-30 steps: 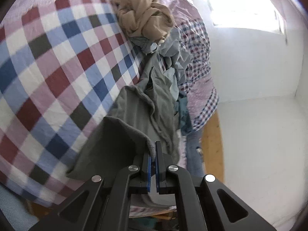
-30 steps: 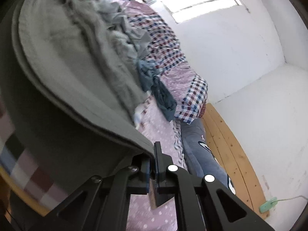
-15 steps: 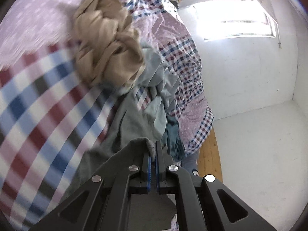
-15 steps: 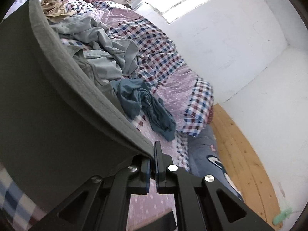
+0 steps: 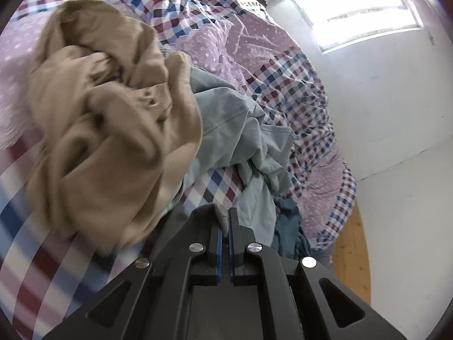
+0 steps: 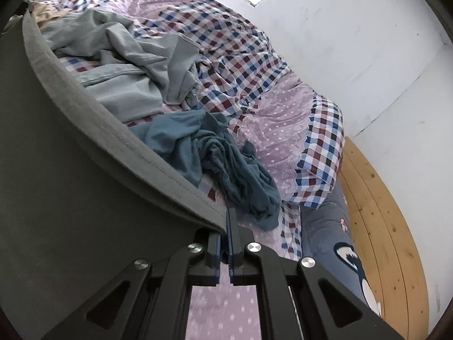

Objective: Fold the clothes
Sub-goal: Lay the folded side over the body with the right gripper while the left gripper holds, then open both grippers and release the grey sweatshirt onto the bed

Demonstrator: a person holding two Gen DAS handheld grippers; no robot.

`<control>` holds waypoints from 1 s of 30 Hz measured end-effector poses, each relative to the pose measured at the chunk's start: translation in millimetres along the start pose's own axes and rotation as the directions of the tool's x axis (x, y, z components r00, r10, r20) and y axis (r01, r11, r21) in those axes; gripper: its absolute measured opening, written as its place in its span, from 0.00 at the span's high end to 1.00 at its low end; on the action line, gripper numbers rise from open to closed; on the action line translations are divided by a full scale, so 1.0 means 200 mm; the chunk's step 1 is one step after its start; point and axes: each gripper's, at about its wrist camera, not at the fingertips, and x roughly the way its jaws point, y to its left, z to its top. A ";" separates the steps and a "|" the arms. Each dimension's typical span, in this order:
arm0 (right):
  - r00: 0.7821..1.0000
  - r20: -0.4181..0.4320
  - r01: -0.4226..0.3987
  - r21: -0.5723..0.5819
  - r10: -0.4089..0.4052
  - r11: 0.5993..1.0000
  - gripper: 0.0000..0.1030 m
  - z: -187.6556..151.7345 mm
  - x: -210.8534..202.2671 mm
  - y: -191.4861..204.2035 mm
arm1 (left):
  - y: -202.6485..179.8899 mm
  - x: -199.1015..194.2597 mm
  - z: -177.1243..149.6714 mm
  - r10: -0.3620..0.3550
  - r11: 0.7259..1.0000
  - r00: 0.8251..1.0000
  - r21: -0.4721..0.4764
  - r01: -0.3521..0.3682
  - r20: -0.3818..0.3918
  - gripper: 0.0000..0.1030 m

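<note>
A dark grey garment [image 6: 70, 184] fills the left half of the right wrist view, its hemmed edge stretched taut. My right gripper [image 6: 228, 221] is shut on a corner of that hem. In the left wrist view my left gripper [image 5: 225, 221] is shut on another corner of the grey garment [image 5: 222, 215], of which only a small tuft shows between the pads. A crumpled tan garment [image 5: 113, 130] lies just ahead and left of the left gripper. A pale blue-grey garment [image 5: 240, 130] lies beyond it.
A bed with a checked and purple dotted cover [image 6: 254, 65] holds the clothes. A teal garment [image 6: 226, 167] is bunched near the bed's edge. The pale blue-grey garment [image 6: 127, 65] spreads behind it. Wooden floor [image 6: 382, 226] and a white wall [image 6: 368, 42] lie to the right.
Both grippers have carried the grey garment forward over the bed. The tan pile has grown much closer in the left view, and the grey cloth has dropped out of that view.
</note>
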 end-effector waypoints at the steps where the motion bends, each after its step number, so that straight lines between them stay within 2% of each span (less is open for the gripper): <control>1: 1.000 -0.005 0.000 -0.003 0.000 1.000 0.99 0.03 0.05 0.00 | -0.01 0.03 0.02 0.010 1.000 1.000 0.008 -0.010 0.008 0.99; 7: 0.998 -0.057 -0.005 -0.023 0.004 1.000 0.99 0.20 0.33 0.01 | -0.08 0.19 0.13 0.078 0.995 0.996 0.052 -0.080 0.050 0.99; 12: 0.994 -0.108 -0.023 0.020 0.025 1.000 0.99 0.28 0.53 0.06 | -0.08 0.29 0.19 0.136 0.987 0.989 0.075 -0.140 0.059 0.99; 16: 0.989 -0.145 0.005 0.003 -0.005 1.000 0.99 0.33 0.64 0.14 | -0.07 0.36 0.22 0.184 0.977 0.980 0.093 -0.191 0.076 0.99; 18: 0.985 -0.171 0.023 -0.021 -0.026 1.000 0.91 0.33 0.69 0.17 | -0.07 0.40 0.23 0.197 0.974 0.977 0.098 -0.205 0.082 0.99; 19: 0.981 -0.193 0.033 -0.007 -0.033 0.999 0.77 0.32 0.71 0.16 | -0.07 0.42 0.23 0.201 0.972 0.976 0.108 -0.209 0.083 0.99; 20: 0.975 -0.217 0.047 0.020 -0.041 0.999 0.54 0.31 0.72 0.14 | -0.08 0.46 0.24 0.197 0.971 0.978 0.122 -0.204 0.068 0.99; 22: 0.967 -0.252 0.057 0.097 -0.031 0.994 0.38 0.26 0.73 0.06 | -0.09 0.51 0.26 0.219 0.964 0.976 0.153 -0.220 0.024 0.98; 23: 0.964 -0.265 0.059 0.141 -0.020 0.988 0.32 0.24 0.72 0.01 | -0.09 0.52 0.27 0.223 0.962 0.975 0.158 -0.222 0.010 0.95; 24: 0.960 -0.278 0.055 0.185 -0.001 0.981 0.30 0.20 0.71 -0.04 | -0.09 0.50 0.28 0.201 0.968 0.980 0.153 -0.200 0.007 0.92; 26: 0.952 -0.301 0.030 0.279 0.057 0.960 0.29 0.12 0.68 -0.14 | -0.07 0.44 0.29 0.144 0.980 0.990 0.138 -0.143 0.007 0.63; 28: 0.943 -0.312 0.006 0.372 0.119 0.928 0.29 0.02 0.61 -0.22 | -0.05 0.34 0.29 0.095 0.987 0.995 0.129 -0.097 0.023 0.39; 30: 0.937 -0.294 -0.027 0.480 0.190 0.877 0.28 -0.10 0.51 -0.29 | -0.03 0.23 0.25 0.055 0.988 0.998 0.142 -0.056 0.014 0.38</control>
